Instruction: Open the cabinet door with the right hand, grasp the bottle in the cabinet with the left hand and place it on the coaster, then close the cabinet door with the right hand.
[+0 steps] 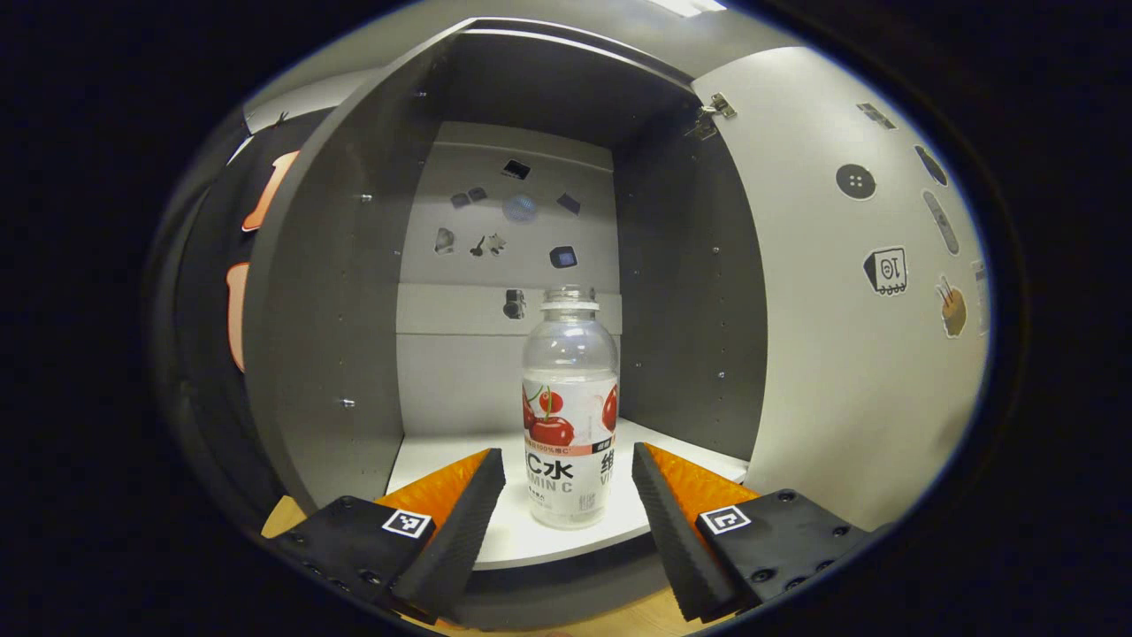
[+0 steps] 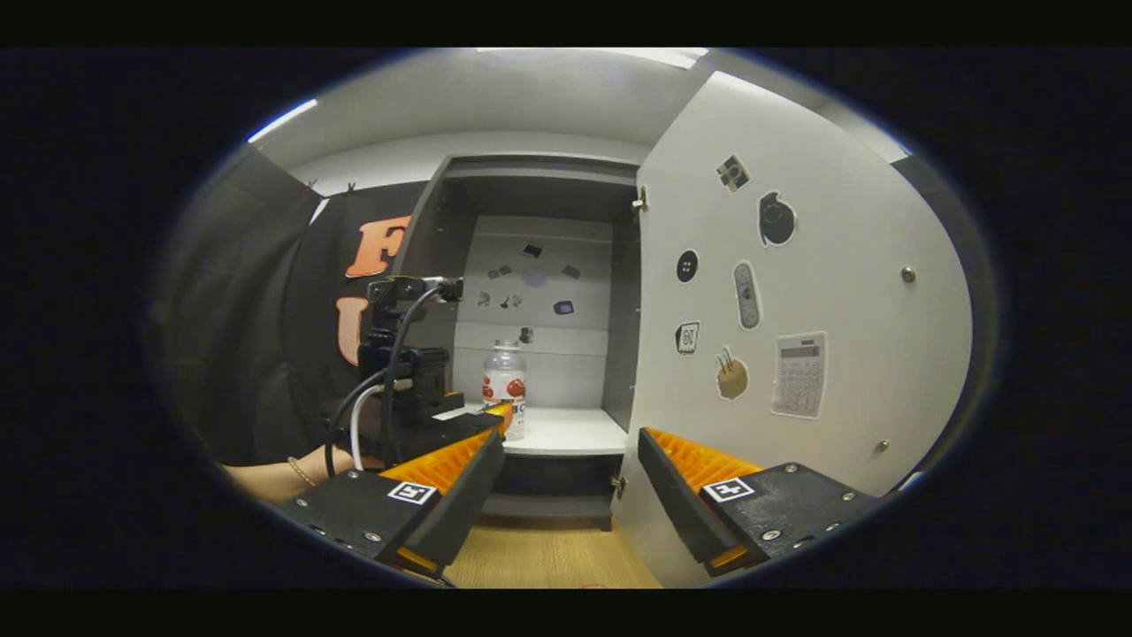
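Note:
A clear bottle with a cherry label and no cap stands upright near the front edge of the white shelf inside the open grey cabinet. My left gripper is open just in front of it, one finger to each side of the bottle's base, neither touching. In the right gripper view the bottle is small and farther off, with the left gripper reaching toward it from the left. My right gripper is open and holds nothing, low in front of the cabinet.
The white cabinet door stands swung wide open on the right, its face dotted with stickers, close beside my right finger. A wooden tabletop lies below the cabinet. A person's forearm holds the left gripper. Stickers dot the cabinet's back wall.

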### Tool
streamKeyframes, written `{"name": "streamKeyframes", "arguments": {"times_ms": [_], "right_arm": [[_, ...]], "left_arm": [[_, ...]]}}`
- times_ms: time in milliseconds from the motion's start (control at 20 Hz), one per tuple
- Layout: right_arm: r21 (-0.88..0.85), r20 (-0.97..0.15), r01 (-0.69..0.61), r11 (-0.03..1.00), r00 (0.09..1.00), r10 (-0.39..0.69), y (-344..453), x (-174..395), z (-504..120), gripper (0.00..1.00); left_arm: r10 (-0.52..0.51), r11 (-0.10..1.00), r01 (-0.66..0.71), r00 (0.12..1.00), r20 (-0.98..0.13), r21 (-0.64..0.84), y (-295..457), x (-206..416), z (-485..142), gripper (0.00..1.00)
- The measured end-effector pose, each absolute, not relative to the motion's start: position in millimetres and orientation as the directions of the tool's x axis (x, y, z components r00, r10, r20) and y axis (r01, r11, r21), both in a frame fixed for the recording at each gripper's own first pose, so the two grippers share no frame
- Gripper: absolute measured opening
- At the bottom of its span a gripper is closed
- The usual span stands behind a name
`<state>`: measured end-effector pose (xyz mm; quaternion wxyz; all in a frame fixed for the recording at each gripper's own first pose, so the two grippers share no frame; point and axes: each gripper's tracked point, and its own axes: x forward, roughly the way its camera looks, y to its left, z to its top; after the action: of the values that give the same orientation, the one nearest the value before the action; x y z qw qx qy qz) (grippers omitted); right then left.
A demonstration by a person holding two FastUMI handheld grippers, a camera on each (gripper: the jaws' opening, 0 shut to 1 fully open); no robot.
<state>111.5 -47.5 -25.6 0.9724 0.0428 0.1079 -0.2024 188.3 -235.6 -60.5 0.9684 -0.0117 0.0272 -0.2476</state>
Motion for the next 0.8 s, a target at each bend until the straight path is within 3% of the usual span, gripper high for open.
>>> {"name": "streamKeyframes", "arguments": {"times_ms": [800], "right_arm": [[0.030,-0.300,0.438,0.899,0.862,-0.410,-48.8,115.5,-44.0,0.97]], "left_arm": [[-0.485,0.874,0.484,0.874,-0.033,-0.038,-256.5,230.9,-70.0,0.95]]}}
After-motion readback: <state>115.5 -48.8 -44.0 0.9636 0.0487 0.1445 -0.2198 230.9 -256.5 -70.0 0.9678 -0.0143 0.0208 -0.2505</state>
